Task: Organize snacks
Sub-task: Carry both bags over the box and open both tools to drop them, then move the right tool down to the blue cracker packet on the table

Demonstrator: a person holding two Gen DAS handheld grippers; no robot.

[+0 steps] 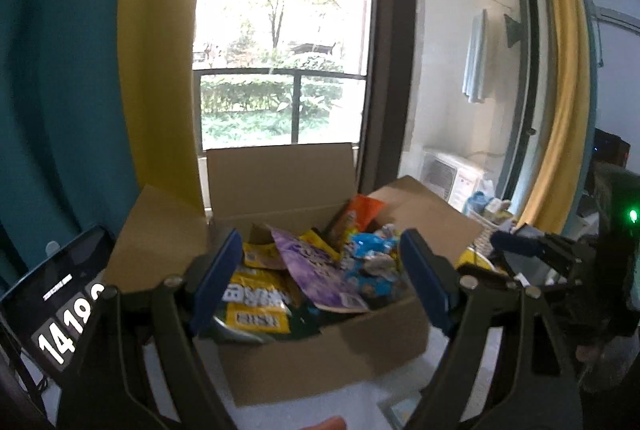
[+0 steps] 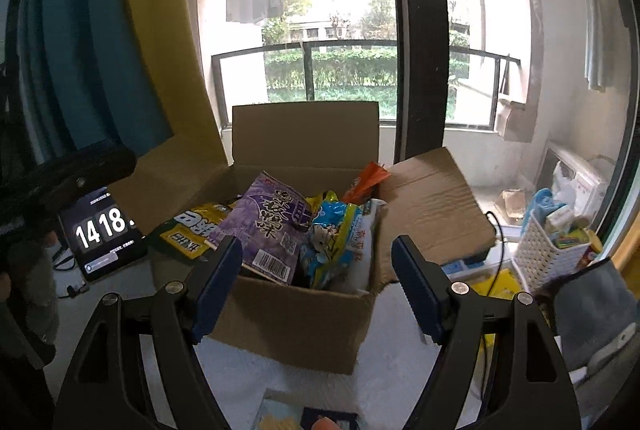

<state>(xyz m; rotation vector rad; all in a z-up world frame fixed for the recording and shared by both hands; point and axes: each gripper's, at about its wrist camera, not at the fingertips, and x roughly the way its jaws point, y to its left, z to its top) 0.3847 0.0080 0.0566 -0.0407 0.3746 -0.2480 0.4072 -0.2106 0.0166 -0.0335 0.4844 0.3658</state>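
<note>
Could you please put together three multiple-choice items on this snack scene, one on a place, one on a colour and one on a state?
1. Where does the tablet showing a clock stand relative to the cardboard box in the right wrist view?
A. to its left
B. inside it
C. on top of its flaps

2. What colour is the large flat packet with the barcode in the box?
A. red
B. purple
C. white

3. How does the right hand-held gripper stand?
A. shut on a packet
B. shut on a box flap
C. open and empty

Answers:
1 A, the tablet leans on the table left of the box.
2 B, its wrapper is purple with dark lettering.
3 C, the blue pads stand wide apart with nothing pressed between them.
</note>
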